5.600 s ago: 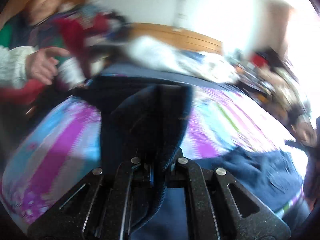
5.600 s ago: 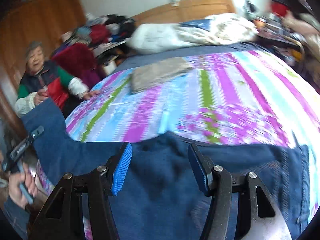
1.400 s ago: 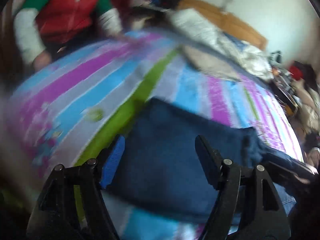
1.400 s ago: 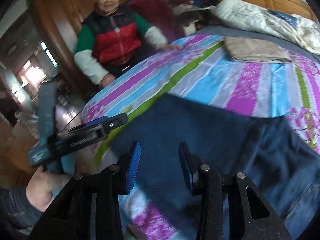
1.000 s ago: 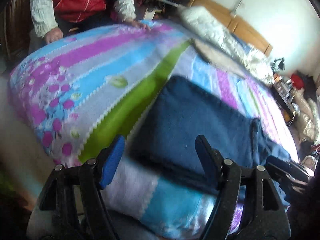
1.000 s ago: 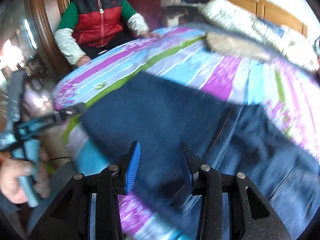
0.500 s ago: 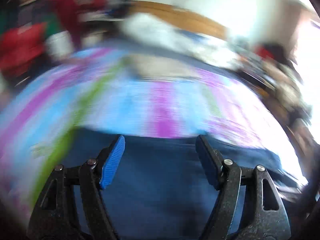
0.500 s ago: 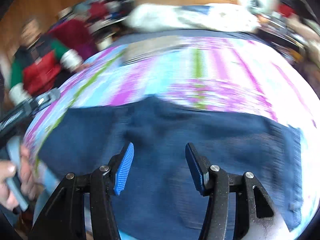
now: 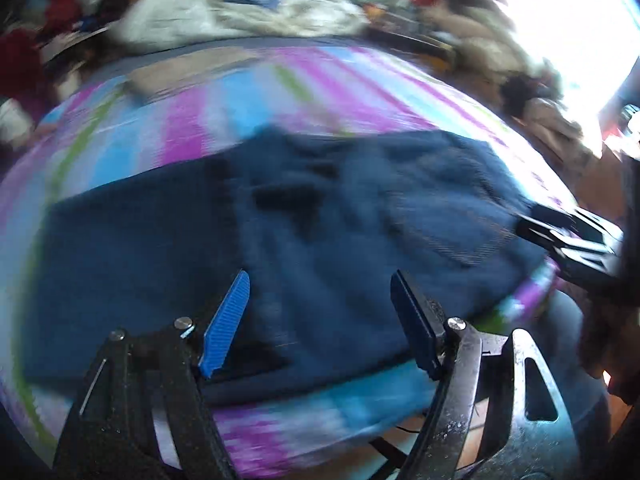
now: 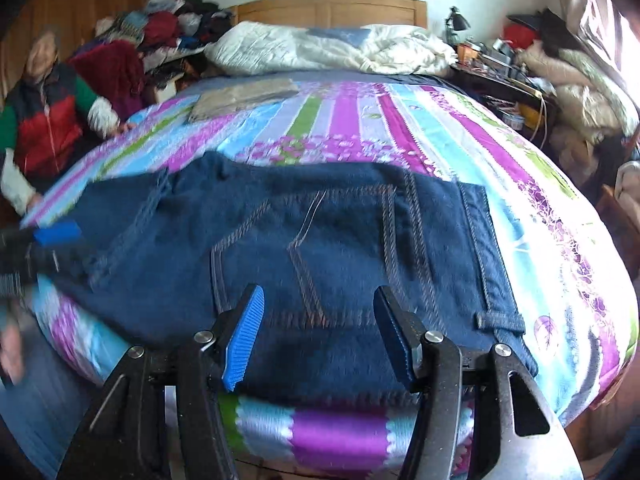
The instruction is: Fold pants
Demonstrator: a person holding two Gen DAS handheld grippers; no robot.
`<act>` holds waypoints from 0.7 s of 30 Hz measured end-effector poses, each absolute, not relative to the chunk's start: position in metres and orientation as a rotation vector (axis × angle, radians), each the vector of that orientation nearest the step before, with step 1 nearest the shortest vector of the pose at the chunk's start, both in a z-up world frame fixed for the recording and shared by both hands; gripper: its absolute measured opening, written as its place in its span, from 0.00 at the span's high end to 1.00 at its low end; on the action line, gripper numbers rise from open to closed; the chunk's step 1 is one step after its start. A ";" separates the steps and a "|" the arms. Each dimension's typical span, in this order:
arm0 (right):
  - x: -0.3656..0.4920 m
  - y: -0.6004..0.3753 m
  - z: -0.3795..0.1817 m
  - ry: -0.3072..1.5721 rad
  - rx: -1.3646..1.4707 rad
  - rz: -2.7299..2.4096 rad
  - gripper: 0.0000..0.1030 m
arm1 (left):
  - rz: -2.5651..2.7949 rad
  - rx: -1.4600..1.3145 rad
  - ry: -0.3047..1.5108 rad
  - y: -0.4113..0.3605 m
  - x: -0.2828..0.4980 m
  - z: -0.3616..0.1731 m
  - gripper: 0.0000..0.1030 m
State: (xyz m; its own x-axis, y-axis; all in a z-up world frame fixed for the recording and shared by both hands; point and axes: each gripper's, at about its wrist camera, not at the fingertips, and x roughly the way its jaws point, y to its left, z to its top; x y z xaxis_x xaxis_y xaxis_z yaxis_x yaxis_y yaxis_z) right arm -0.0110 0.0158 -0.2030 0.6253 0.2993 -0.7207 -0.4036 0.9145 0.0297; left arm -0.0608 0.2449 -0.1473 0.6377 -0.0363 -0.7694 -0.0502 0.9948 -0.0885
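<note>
The pants point(image 10: 320, 240), dark blue denim, lie flat on the striped bedspread point(image 10: 400, 120) at the near end of the bed, folded into a broad rectangle, waistband and belt loop toward the right edge, stitched back pocket facing up. The near edge of the pants runs close to the bedspread's near edge. The left gripper point(image 9: 320, 320) hovers over the near edge of the pants, jaws spread wide with nothing between the blue pads; the left wrist view is motion-blurred. The right gripper point(image 10: 318, 336) sits above the near edge of the pants over the pocket stitching, jaws likewise wide apart and holding nothing. In the right wrist view the left gripper appears at the left end of the pants, blurred. Beyond the pants, on the far left part of the bedspread, lies a folded beige cloth point(image 10: 244, 96). A white duvet point(image 10: 328, 52) is heaped at the head of the bed against the wooden headboard point(image 10: 328, 8). A person point(image 10: 44, 120) in a red vest sits left of the bed, one hand on the bedspread.
</note>
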 end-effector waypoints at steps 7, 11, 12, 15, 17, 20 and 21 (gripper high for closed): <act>-0.028 0.034 -0.211 0.775 -0.242 0.452 0.40 | 0.332 -0.205 0.812 0.344 -0.108 -0.143 0.28; -0.031 0.040 -0.214 0.779 -0.258 0.470 0.40 | 0.416 -0.264 0.819 0.363 -0.130 -0.161 0.27; -0.032 0.040 -0.215 0.780 -0.259 0.472 0.40 | 0.440 -0.270 0.817 0.364 -0.137 -0.166 0.27; -0.033 0.044 -0.217 0.789 -0.262 0.480 0.40 | 0.472 -0.281 0.805 0.359 -0.153 -0.176 0.27; -0.034 0.047 -0.216 0.784 -0.263 0.483 0.40 | 0.484 -0.301 0.813 0.360 -0.161 -0.177 0.27; -0.034 0.051 -0.212 0.774 -0.264 0.489 0.40 | 0.490 -0.329 0.805 0.365 -0.163 -0.175 0.27; -0.033 0.053 -0.211 0.770 -0.265 0.492 0.40 | 0.494 -0.337 0.808 0.368 -0.162 -0.176 0.27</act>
